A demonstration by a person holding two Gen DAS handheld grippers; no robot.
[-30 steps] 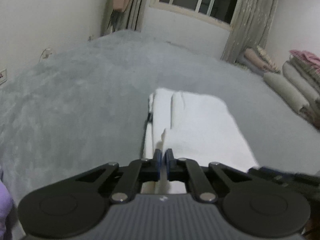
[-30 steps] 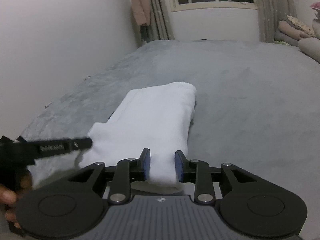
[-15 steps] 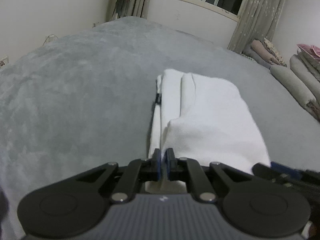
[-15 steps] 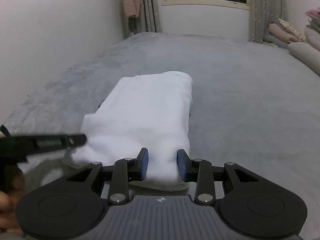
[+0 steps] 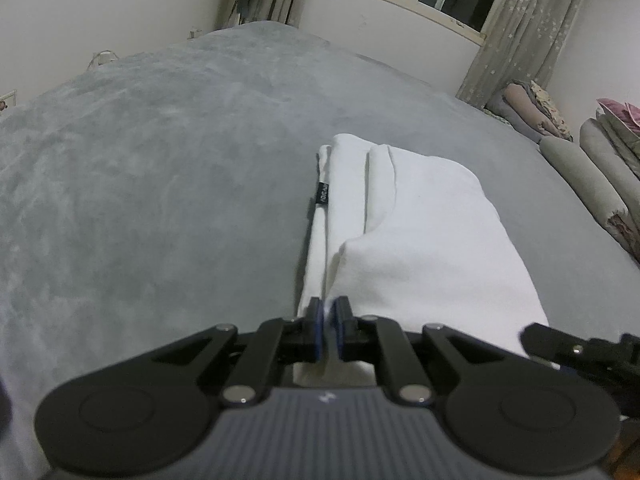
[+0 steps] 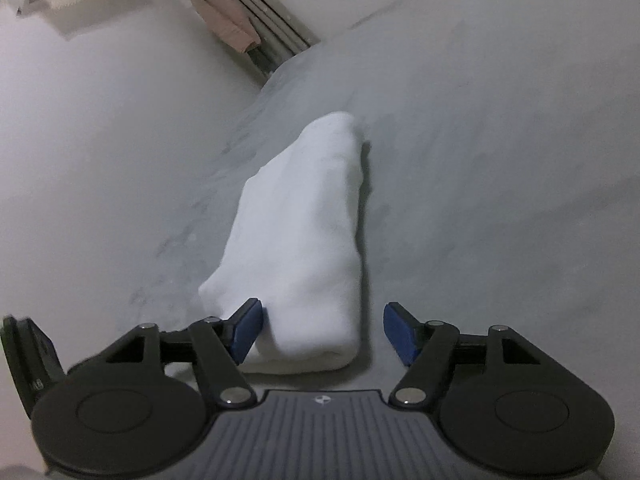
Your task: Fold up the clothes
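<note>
A folded white garment (image 5: 416, 240) lies on the grey bed (image 5: 160, 184), with a small black label (image 5: 322, 193) on its left edge. My left gripper (image 5: 328, 330) is shut on the garment's near left corner. In the right wrist view the same garment (image 6: 304, 240) lies as a long folded bundle. My right gripper (image 6: 323, 334) is open, its blue pads either side of the bundle's near end without pinching it. The right gripper's tip shows at the lower right of the left wrist view (image 5: 560, 346).
Rolled blankets and pillows (image 5: 592, 160) are stacked along the bed's right side. A window with curtains (image 5: 516, 28) is at the far wall. A white wall (image 6: 100, 128) runs along the bed's left side. A pink garment (image 6: 228, 20) hangs in the far corner.
My right gripper has opened wide, let go of the garment's near end and tilted. My left gripper stays shut on its corner.
</note>
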